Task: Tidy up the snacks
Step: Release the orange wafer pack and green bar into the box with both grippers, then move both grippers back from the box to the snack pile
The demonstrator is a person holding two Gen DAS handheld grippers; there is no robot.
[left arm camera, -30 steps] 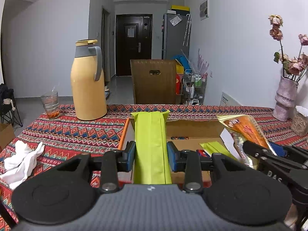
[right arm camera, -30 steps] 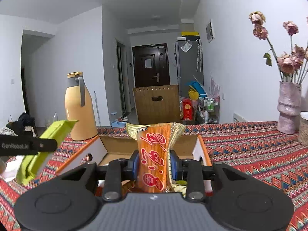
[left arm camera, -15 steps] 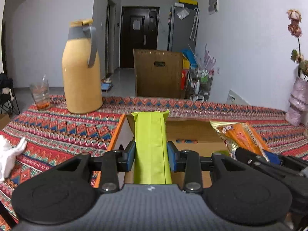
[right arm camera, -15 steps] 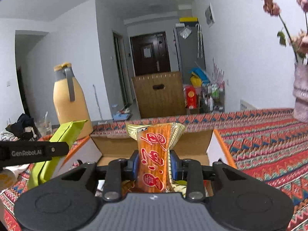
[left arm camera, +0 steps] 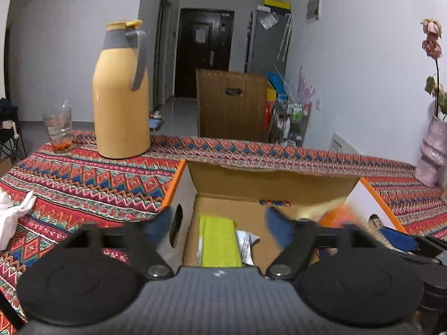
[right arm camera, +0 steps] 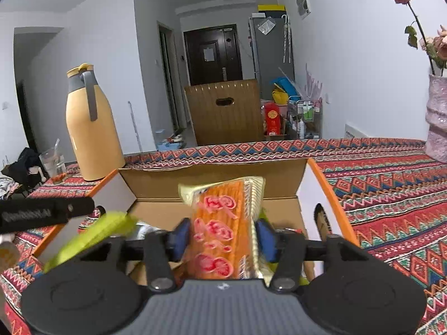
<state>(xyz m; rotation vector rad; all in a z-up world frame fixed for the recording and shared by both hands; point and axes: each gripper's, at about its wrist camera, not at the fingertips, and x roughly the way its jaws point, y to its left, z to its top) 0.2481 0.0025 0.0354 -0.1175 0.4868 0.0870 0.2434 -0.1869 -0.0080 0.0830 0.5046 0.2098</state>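
The left gripper (left arm camera: 219,224) hangs over the box (left arm camera: 268,187) with its fingers spread and empty; a second ago they pinched the green pack (left arm camera: 219,244), which now lies inside the box beside a silvery wrapper (left arm camera: 245,243). The right gripper (right arm camera: 222,237) still has its fingers on the orange pack (right arm camera: 220,229) just above the box, though they look wider than before, so I judge a release under way. Both packs seem light, soft and crinkly with slick film, best pinched mid-body across the width.
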